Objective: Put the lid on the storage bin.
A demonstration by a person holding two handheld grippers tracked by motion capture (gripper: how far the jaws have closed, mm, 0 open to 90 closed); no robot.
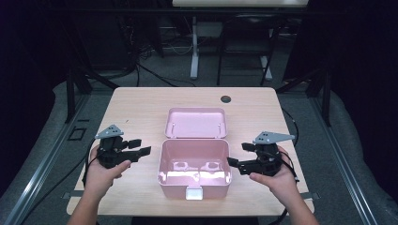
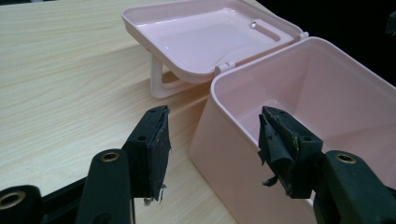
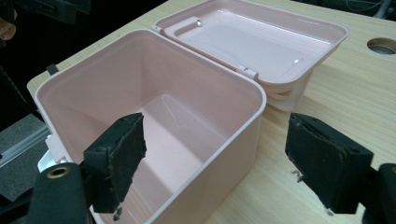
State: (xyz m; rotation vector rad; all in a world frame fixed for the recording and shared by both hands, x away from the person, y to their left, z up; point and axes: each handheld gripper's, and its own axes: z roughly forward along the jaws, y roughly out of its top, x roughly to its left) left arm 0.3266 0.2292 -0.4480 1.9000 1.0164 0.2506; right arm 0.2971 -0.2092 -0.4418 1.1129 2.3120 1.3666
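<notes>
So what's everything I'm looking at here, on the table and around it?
box: 1, pink, open and empty, middle of the table near the front edge
lid: 1, pink, hinged to the box, folded back flat behind it
latch: 1, white, on the box's front wall
table: 1, light wood, with a dark round hole near its far edge
left gripper: 1, black, jaws open, left of the box
right gripper: 1, black, jaws open, right of the box
hands: 2, one holding each gripper
</notes>
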